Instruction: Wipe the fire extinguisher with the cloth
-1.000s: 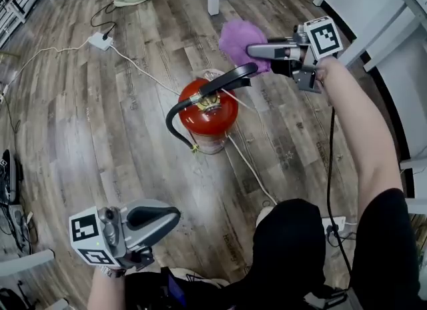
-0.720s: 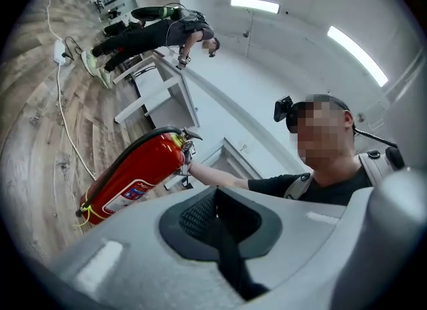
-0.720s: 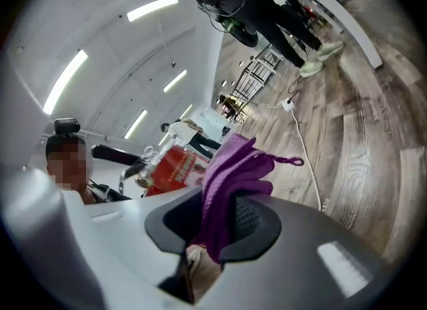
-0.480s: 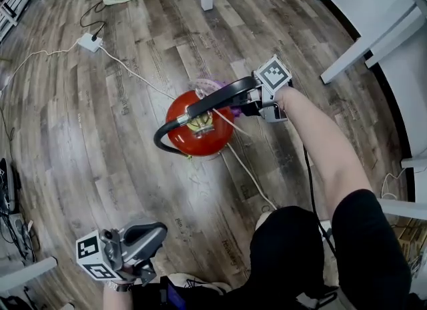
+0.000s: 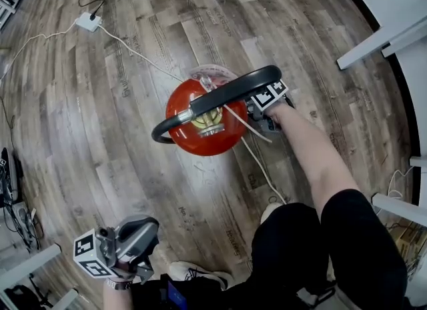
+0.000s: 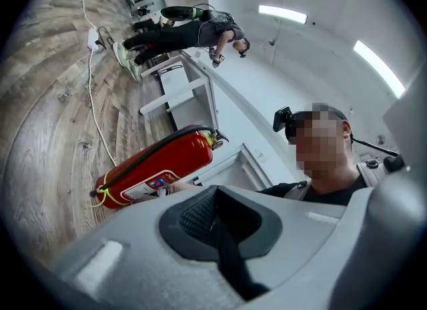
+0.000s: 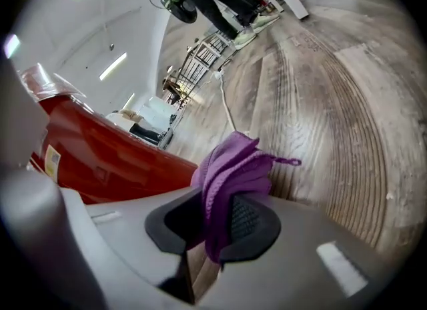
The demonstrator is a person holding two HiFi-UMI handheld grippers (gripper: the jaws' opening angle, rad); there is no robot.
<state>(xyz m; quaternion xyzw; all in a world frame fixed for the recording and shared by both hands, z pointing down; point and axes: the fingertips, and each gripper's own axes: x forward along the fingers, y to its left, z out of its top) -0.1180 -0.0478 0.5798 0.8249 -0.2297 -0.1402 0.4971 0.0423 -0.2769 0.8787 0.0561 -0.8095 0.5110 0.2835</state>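
Note:
A red fire extinguisher (image 5: 200,125) stands upright on the wood floor, its black hose and handle (image 5: 227,95) arching over the top. In the left gripper view the fire extinguisher (image 6: 157,169) appears at a distance, tilted in the picture. My right gripper (image 5: 257,110) is low beside its right flank, partly hidden under the handle. It is shut on a purple cloth (image 7: 233,169), which bunches out past the right gripper's jaws (image 7: 217,219) close to the red cylinder (image 7: 100,155). My left gripper (image 5: 137,239) hangs near my body at the lower left, shut and empty (image 6: 213,225).
A white power strip (image 5: 89,22) with its cable lies at the far left. Another white cable (image 5: 257,165) runs past the extinguisher's base. White furniture legs (image 5: 373,42) stand at the right. A second person (image 6: 193,32) stands farther off.
My right gripper with the cloth has dropped from behind and above the extinguisher down to its right side. The left gripper has sunk a little.

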